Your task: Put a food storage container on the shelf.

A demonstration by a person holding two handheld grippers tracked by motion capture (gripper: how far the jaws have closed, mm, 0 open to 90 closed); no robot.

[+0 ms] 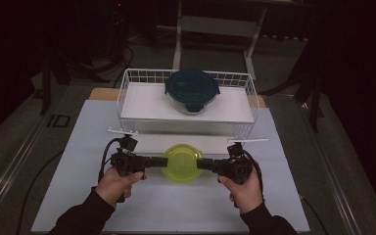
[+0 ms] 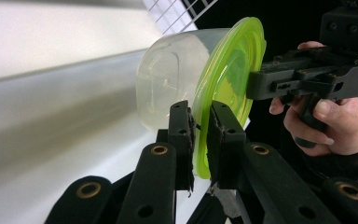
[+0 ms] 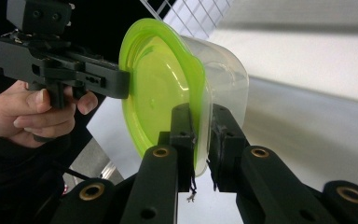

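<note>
A clear round container with a lime-green lid (image 1: pixel 182 162) hangs just above the white table, held from both sides. My left gripper (image 1: pixel 160 162) is shut on the lid's left rim; in the left gripper view the green rim (image 2: pixel 223 88) sits pinched between the two jaws of my left gripper (image 2: pixel 200 140). My right gripper (image 1: pixel 201 164) is shut on the opposite rim; the right gripper view shows the lid (image 3: pixel 161 88) clamped between the jaws of my right gripper (image 3: pixel 200 140), with the clear bowl (image 3: pixel 226 77) beyond. Each gripper view shows the other hand's gripper across the lid.
A white wire basket (image 1: pixel 127 90) stands at the back of the table on a raised white shelf, holding a glass container with a dark teal lid (image 1: pixel 192 89). The white tabletop (image 1: pixel 93 142) spreads around the hands. Dark floor and stand legs lie beyond.
</note>
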